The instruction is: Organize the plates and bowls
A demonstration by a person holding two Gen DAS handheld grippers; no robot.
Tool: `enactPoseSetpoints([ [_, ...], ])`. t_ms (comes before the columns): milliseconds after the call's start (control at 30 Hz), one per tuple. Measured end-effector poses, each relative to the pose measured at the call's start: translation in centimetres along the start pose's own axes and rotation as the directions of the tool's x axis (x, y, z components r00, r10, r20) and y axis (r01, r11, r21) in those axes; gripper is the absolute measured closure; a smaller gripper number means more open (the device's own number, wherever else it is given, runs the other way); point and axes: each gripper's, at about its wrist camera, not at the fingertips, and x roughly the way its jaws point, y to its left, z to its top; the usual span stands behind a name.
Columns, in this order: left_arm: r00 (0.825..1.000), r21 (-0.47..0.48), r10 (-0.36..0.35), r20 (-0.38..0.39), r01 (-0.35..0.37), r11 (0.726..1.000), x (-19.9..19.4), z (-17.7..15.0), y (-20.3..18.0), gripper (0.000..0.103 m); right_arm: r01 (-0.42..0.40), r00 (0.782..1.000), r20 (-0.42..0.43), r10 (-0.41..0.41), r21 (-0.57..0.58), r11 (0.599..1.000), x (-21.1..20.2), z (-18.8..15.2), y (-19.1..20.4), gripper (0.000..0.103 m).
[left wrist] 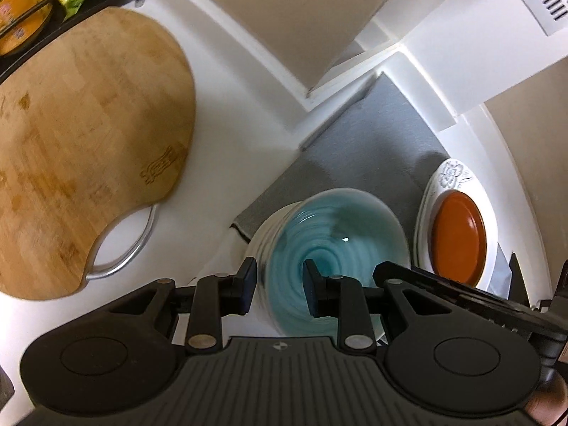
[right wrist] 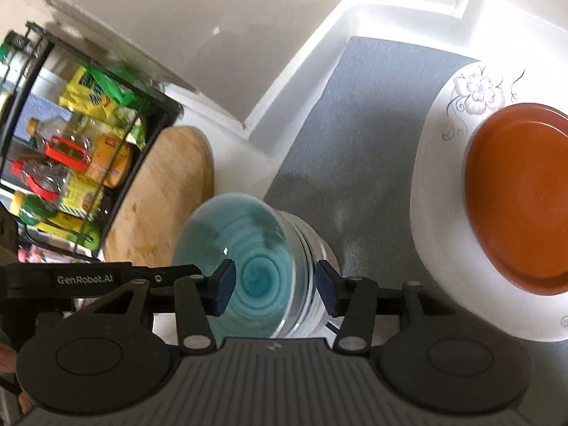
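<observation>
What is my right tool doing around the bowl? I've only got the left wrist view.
Observer: The right tool is open and straddles the wall of the blue bowl, with one finger inside and the other outside.
Operator: And what's in the rack beyond the cutting board?
Observer: The rack holds yellow packets and jars with red lids.
</observation>
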Motion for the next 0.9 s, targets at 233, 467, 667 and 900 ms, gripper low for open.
enactPoseSetpoints([
  [233,1.000,0.062,0.022,-0.007,-0.021,0.998,0.7,-0.3,-0.4,0.078,0.041,0.998,0.047,-0.036,-0.094,0.995,-1.0,0.3,0.4,0.098],
  [467,1.000,0.059,0.017,-0.025,-0.015,0.998,1.8,-0.6,0.4,0.084,0.010,0.998,0.057,-0.006,-0.062,0.998,-0.5,-0.3,-1.0,0.089],
  [667,0.999,0.031,0.010,-0.040,-0.008,0.999,3.2,-0.7,1.8,0.056,-0.024,1.000,0.016,0.024,-0.028,0.999,-0.1,-1.6,-2.0,0.062],
  [900,0.993,0.038,-0.085,-0.084,0.089,0.995,4.6,-1.0,2.6,0.049,-0.158,0.986,-0.004,0.166,0.281,0.947,1.6,-2.9,-6.2,0.052],
])
